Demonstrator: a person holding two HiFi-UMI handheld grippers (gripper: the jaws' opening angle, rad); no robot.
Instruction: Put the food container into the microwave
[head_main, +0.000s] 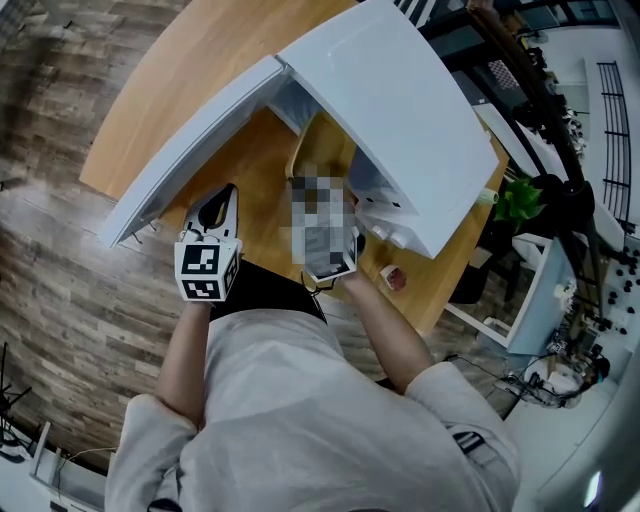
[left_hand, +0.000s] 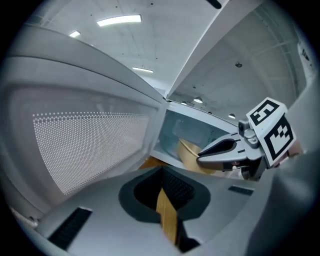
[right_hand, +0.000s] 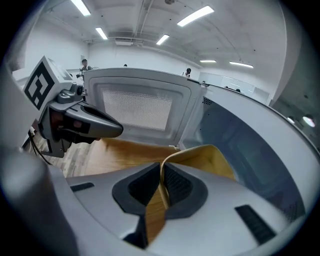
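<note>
Starting with the head view, we find the microwave (head_main: 400, 110) on the desk (head_main: 170, 70), its door (head_main: 190, 150) swung wide toward 9 o'clock. The food container (head_main: 312, 150), a thin tan shell, sits in the mouth of the cavity (head_main: 296, 102) near frame centre. The left gripper (head_main: 222, 205) hangs at 7 o'clock of the container, near the door and apart from both.

In the left gripper view, we read that gripper as clenched on nothing: its jaws meet, with only desk showing below them. The right gripper (left_hand: 204, 154) appears at 3 o'clock, reaching the container's edge.

In the right gripper view, the right gripper is clamped on the container's thin rim, and the container's body extends toward 2 o'clock into the cavity. We cannot tell whether its base rests on the cavity floor.

We judge the main hazard to be the one-edge hold: the shell may flex or pivot at the rim and tip. A low approach may catch the cavity's lower edge. Contact between the left gripper and the door may swing the door onto the load.
</note>
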